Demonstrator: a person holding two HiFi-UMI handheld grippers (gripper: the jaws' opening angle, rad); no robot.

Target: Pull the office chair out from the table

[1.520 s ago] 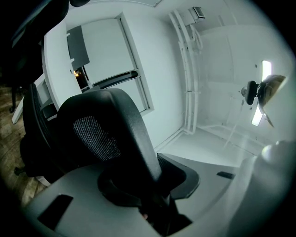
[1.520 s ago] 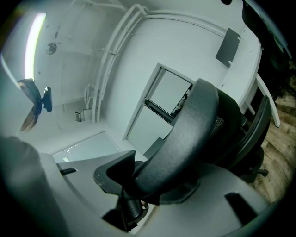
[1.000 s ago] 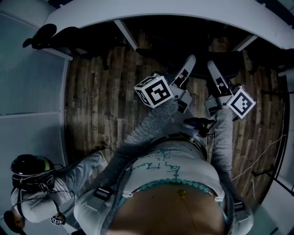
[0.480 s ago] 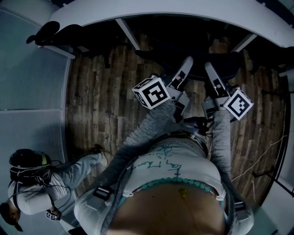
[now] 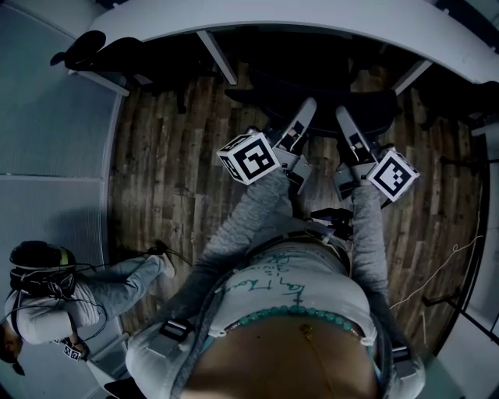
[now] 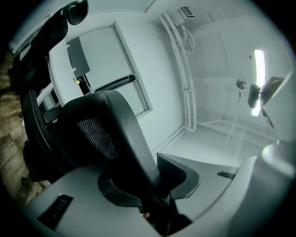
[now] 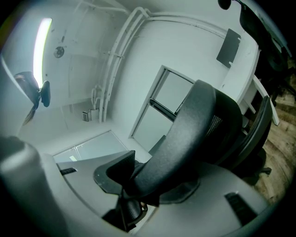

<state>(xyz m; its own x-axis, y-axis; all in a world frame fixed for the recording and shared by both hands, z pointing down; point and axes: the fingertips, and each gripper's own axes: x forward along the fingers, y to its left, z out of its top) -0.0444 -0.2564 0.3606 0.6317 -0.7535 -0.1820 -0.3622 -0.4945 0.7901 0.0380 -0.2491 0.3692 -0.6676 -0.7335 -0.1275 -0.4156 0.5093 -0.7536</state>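
Observation:
The black office chair (image 5: 331,97) stands half under the white table (image 5: 327,19), its backrest toward me. My left gripper (image 5: 306,105) and right gripper (image 5: 343,115) reach side by side to the backrest's top edge. In the left gripper view the curved black frame of the chair (image 6: 111,134) runs between the jaws, and the left gripper (image 6: 150,192) is shut on it. The right gripper view has the same chair (image 7: 194,125) frame clamped in the right gripper (image 7: 150,187). The chair's seat and base are hidden under the table.
Another black chair (image 5: 97,51) sits at the table's left end. A white table leg (image 5: 218,56) slants down to the wooden floor (image 5: 168,164). A second person (image 5: 54,300) crouches at lower left. A thin cable (image 5: 437,273) lies on the floor at right.
Both grippers keep their hold on the chair's backrest and have barely moved. The crouching person at lower left has shifted lower and further left in the head view.

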